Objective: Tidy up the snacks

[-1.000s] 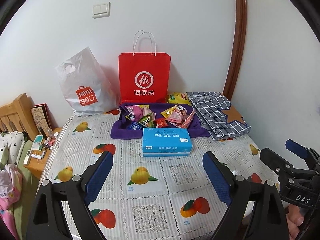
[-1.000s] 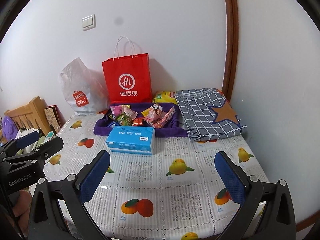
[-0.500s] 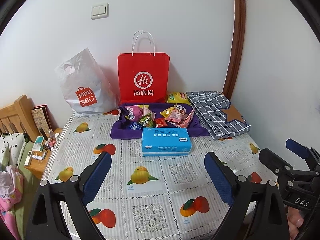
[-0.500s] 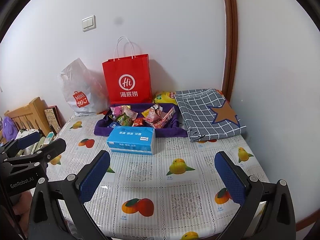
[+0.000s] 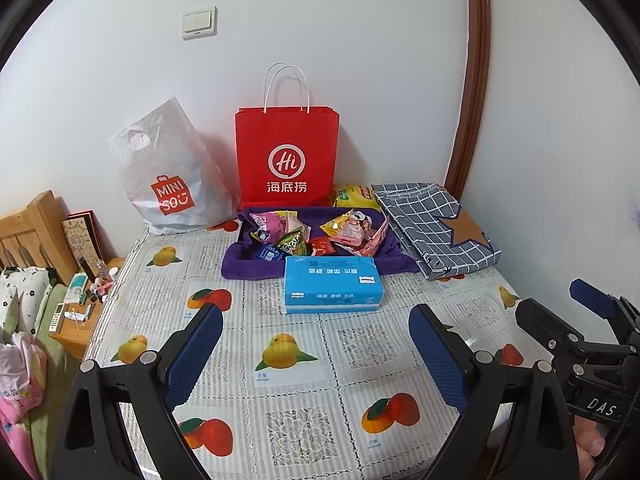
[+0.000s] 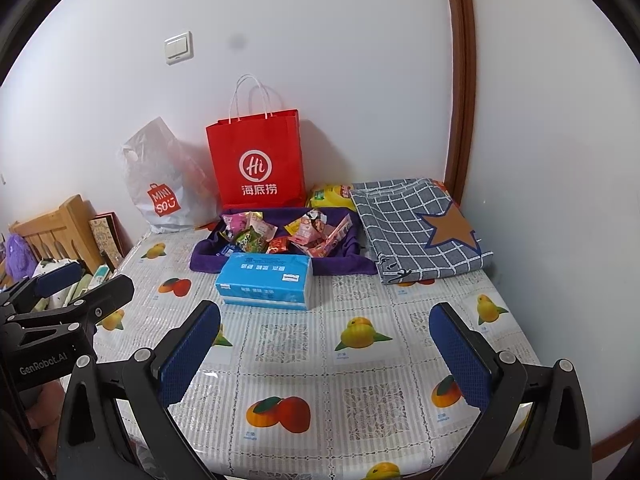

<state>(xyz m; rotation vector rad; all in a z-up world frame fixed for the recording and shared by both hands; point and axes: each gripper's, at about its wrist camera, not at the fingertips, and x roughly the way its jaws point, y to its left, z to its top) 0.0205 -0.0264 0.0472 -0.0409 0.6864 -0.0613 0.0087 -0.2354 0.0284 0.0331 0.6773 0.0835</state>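
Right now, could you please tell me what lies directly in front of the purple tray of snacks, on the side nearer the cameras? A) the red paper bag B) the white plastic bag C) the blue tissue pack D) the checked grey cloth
C: the blue tissue pack lies against the near edge of the purple tray holding the snacks.

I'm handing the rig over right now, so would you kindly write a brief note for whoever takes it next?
Left claw: open, empty, above the near part of the table.
Right claw: open, empty, likewise.
Snacks: loose packets piled on the purple cloth at the far side, behind the blue tissue pack. A yellow bag lies behind the cloth, beside the red paper bag.
Done: nothing visibly sorted.
Left: all the organizing.
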